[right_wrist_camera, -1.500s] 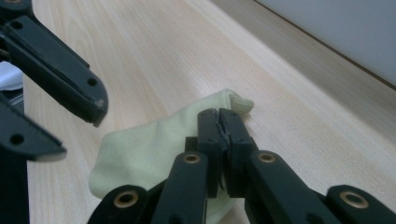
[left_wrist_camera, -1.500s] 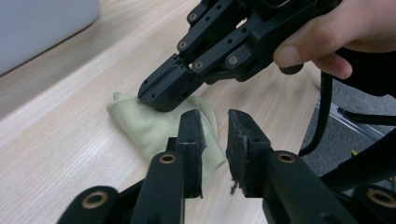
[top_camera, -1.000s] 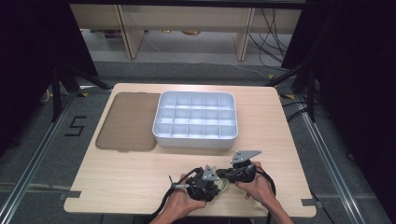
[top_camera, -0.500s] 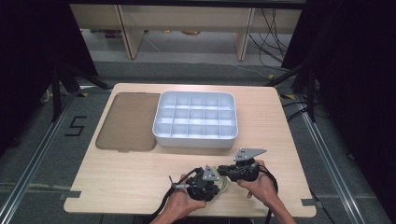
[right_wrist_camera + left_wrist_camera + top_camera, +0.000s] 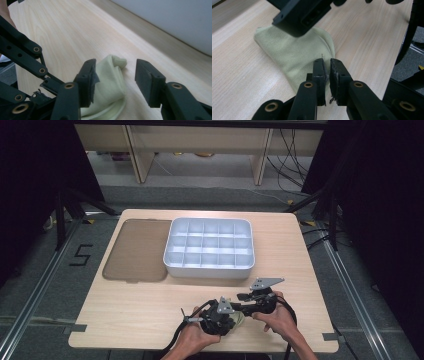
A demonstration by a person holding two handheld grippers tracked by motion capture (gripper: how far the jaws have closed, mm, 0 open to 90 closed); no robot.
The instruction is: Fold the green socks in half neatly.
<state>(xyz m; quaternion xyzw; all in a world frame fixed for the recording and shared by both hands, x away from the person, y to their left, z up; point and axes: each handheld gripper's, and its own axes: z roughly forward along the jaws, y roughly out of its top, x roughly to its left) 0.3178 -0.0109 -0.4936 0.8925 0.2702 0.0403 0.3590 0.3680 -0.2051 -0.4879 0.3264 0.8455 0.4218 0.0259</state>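
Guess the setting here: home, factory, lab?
Most likely a lab recording station: a bare wooden table inside a dark curtained frame, cables on the floor, a taped number beside it, and a compartment tray set out.

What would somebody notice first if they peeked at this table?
Probably the white divided tray in the middle of the table, with a brownish lid flat on its left. Then, at the near edge, the pale yellow-green cloth: the left gripper pinches its edge, while the right gripper, whose jaws have just been opening, stands around it.
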